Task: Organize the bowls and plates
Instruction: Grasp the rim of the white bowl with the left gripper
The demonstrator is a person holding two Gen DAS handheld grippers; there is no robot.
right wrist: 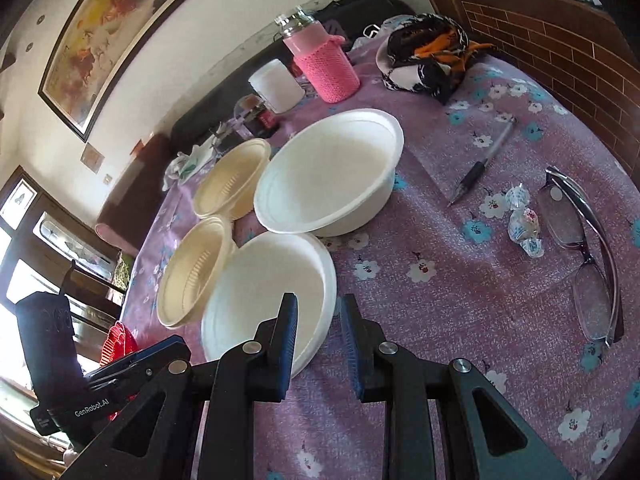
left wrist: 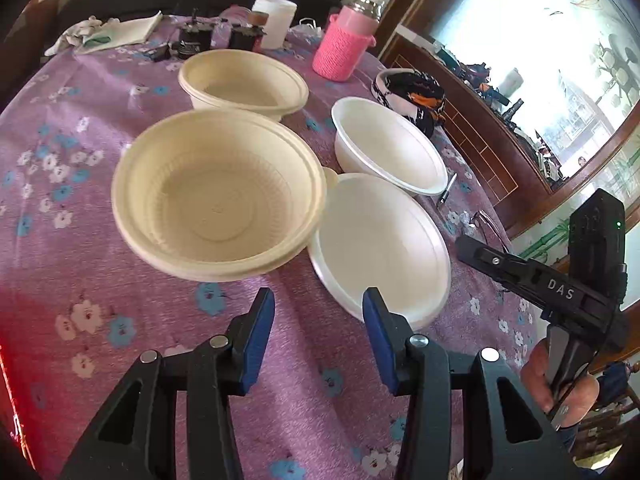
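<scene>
Four bowls sit grouped on the purple floral cloth: two cream, two white. No plate is in view. The near cream bowl and near white bowl touch rim to rim; the far cream bowl and far white bowl lie behind them.

The left gripper points down at the cloth just short of the gap between the two near bowls, its fingers apart with nothing between them. The cream bowl lies ahead and to its left, the white one ahead and to its right.

The right gripper has its fingers close together but not touching, empty, with the near white bowl's rim directly ahead of its left finger. It looks the nearer one for that bowl, needing wider fingers to straddle the rim.

The bowls are round, so any rim point serves.
</scene>
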